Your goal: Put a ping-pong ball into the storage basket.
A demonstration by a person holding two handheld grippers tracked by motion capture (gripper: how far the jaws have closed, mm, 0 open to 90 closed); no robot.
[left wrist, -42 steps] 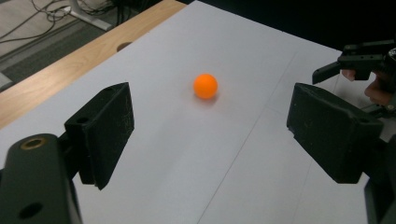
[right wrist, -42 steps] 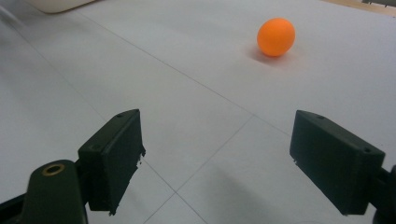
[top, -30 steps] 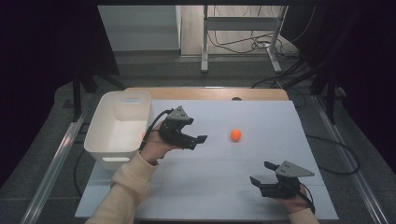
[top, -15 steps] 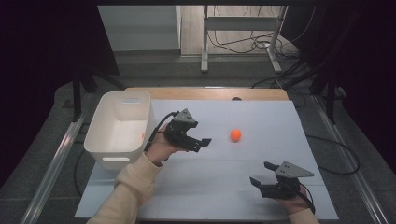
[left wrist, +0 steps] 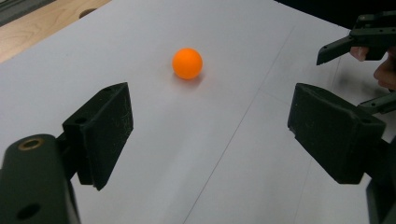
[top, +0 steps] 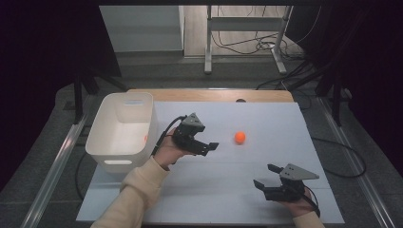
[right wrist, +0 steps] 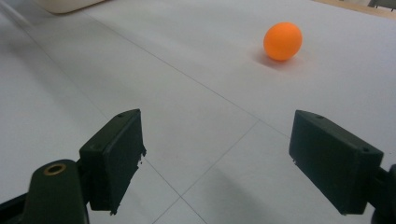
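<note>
An orange ball (top: pixel 240 137) lies on the white table top (top: pixel 228 118), right of centre. My left gripper (top: pixel 212 147) points at it from the left, a short way off, jaws open and empty. In the left gripper view the ball (left wrist: pixel 187 63) sits ahead of the open left gripper (left wrist: pixel 210 128), slightly left of the gap. My right gripper (top: pixel 266 176) rests near the front right of the table, open and empty. The right gripper view shows the ball (right wrist: pixel 282 41) far ahead to the right of the open right gripper (right wrist: pixel 215 158).
A white plastic bin (top: pixel 122 130) stands at the table's left edge, beside my left hand. A wooden strip (top: pixel 209 95) runs along the far edge. In the left gripper view the right gripper (left wrist: pixel 359 42) appears at the upper right. Dark floor and cables lie beyond.
My left gripper has moved right and a little down toward the ball, jaws still open. The right gripper and the ball have stayed put.
</note>
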